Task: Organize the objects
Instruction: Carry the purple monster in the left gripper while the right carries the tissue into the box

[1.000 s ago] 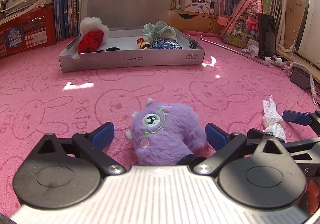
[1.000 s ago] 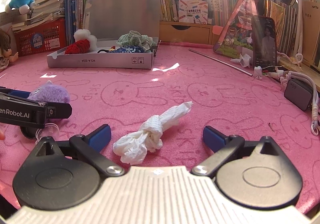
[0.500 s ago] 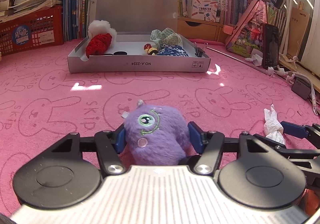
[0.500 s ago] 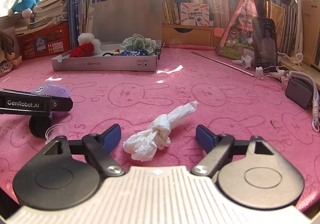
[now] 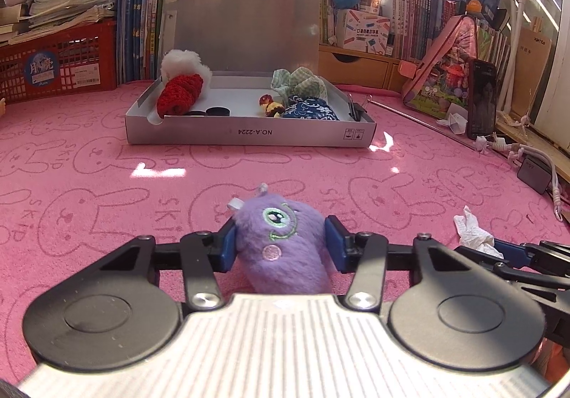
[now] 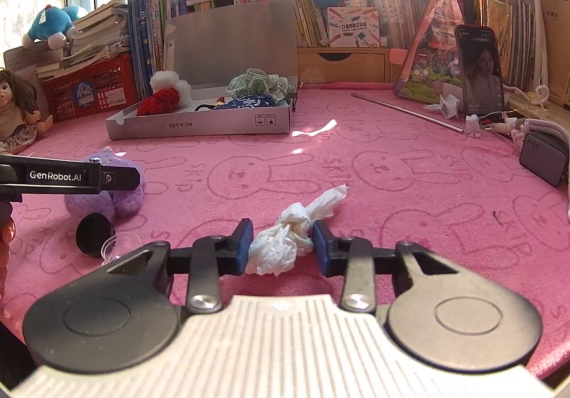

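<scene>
A purple one-eyed plush toy (image 5: pixel 281 241) lies on the pink rabbit-print cloth. My left gripper (image 5: pixel 279 246) is closing on it, and both blue pads press into its fur. In the right wrist view a crumpled white tissue (image 6: pixel 278 252) sits between the closing jaws of my right gripper (image 6: pixel 283 243), both pads touching it. The tissue's twisted tail sticks out ahead of the pads. An open white cardboard box (image 5: pixel 249 134) stands farther back, holding a red and white knitted piece (image 5: pixel 180 95), a green checked cloth (image 5: pixel 299 81) and a blue patterned pouch (image 5: pixel 308 111).
A black disc (image 6: pixel 94 234) and a clear plastic lid (image 6: pixel 119 245) lie by the plush toy. A doll (image 6: pixel 14 113) sits at the left edge. On the right are a phone (image 6: pixel 481 70), a metal rod (image 6: pixel 406 111) and a charger (image 6: pixel 543 157). Books line the back.
Both grippers went from wide open to closed: the left one's pads now squeeze the purple toy, the right one's pads now pinch the tissue. Neither hand shifted much.
</scene>
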The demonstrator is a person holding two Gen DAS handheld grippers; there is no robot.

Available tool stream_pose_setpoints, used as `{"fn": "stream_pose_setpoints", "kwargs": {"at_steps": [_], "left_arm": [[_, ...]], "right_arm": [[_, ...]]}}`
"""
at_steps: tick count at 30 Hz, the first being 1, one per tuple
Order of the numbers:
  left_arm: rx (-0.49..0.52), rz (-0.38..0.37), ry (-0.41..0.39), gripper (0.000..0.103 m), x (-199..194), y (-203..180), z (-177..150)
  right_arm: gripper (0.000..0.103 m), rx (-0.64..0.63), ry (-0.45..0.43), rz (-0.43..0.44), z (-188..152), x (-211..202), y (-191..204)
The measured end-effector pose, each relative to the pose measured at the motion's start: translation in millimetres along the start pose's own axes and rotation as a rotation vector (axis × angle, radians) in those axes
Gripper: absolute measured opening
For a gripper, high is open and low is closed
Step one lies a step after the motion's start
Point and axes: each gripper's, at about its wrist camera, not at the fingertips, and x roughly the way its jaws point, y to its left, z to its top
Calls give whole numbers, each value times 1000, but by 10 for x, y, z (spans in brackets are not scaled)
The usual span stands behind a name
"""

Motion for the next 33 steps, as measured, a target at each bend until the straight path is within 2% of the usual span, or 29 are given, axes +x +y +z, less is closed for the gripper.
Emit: {"fn": "stream_pose_setpoints", "kwargs": {"at_steps": [23, 33], "left_arm": [[-8, -7, -24, 46, -20, 52, 69], [-30, -9, -52, 42, -3, 134, 232]], "right_arm": [[38, 30, -26, 23, 131, 83, 7], [38, 29, -40, 46, 239, 174, 58]]}}
